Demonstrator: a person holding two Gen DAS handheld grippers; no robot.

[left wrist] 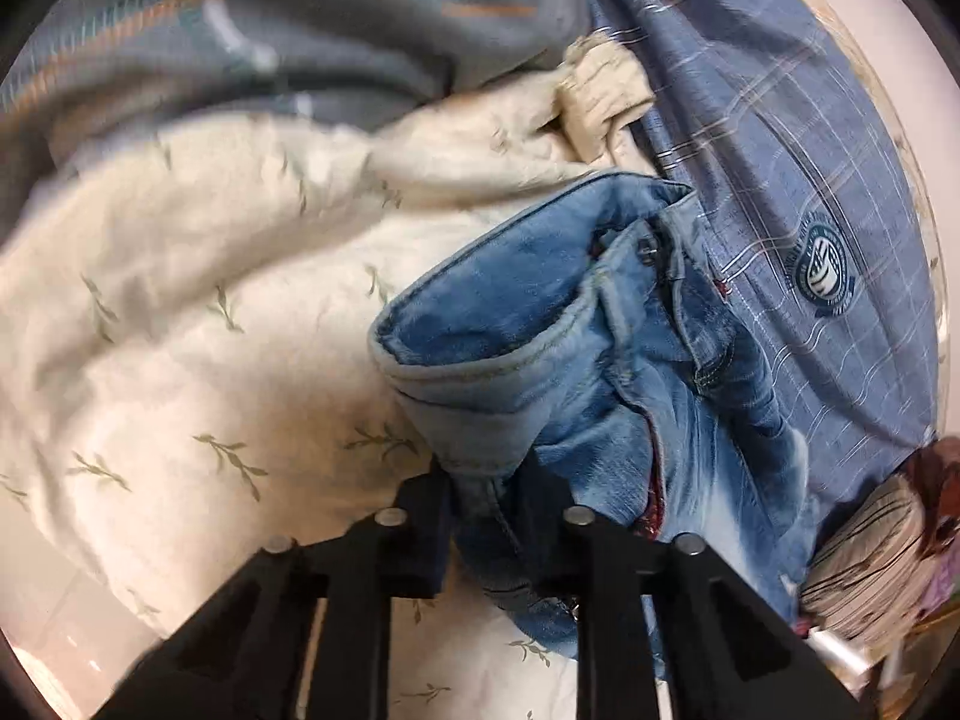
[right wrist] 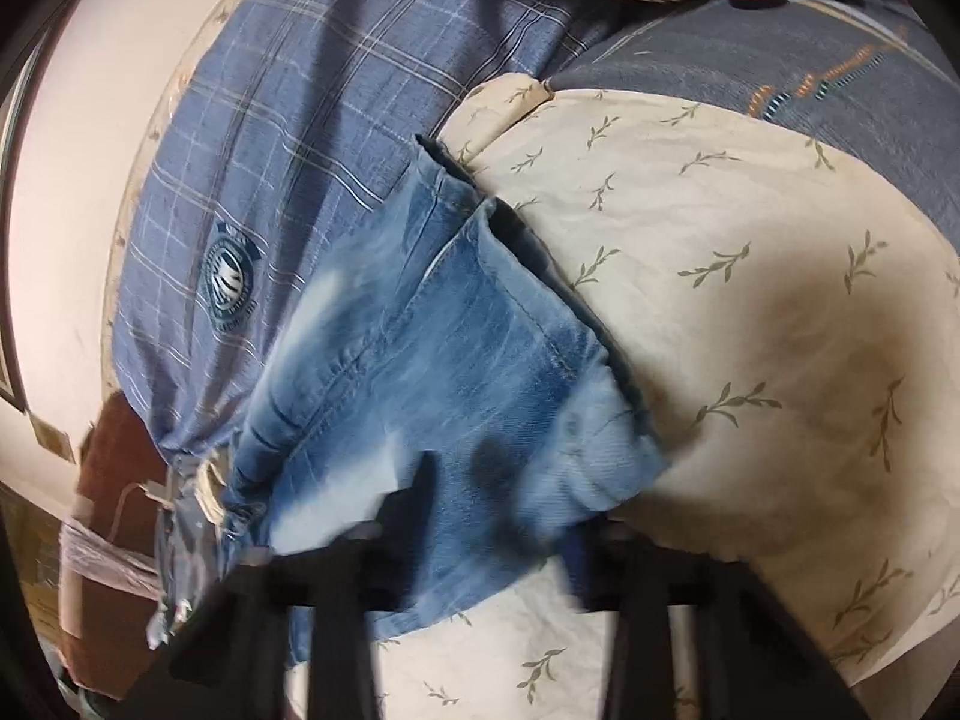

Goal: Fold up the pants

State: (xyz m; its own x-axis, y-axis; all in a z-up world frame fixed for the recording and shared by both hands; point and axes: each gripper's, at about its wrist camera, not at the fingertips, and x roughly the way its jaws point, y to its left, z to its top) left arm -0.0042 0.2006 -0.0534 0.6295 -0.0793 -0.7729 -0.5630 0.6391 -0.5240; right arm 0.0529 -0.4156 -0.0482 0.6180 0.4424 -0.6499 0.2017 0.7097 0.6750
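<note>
Pants (left wrist: 540, 324): faded blue denim, coarse; cream quilt (left wrist: 180, 312) soft matt cloth (leaf print); gripper (left wrist: 486, 510) matt blk plastic.

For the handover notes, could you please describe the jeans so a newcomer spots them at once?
Start from the cream leaf-print quilt covering the bed. At its edge, beside the blue plaid sheet, lie the jeans: the only faded, washed-out denim, with stitched seams.

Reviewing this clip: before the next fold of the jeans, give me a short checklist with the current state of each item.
1. Left gripper clamped on jeans: ok, denim sits between its fingers.
2. Right gripper clamped on jeans: cannot tell, blurred.
3. Jeans lying flat: not ok, bunched.
4. Jeans over the leaf-print cloth: ok.
5. Blue checked cloth not caught up with the jeans: cannot tell; it lies right beside them.
</note>
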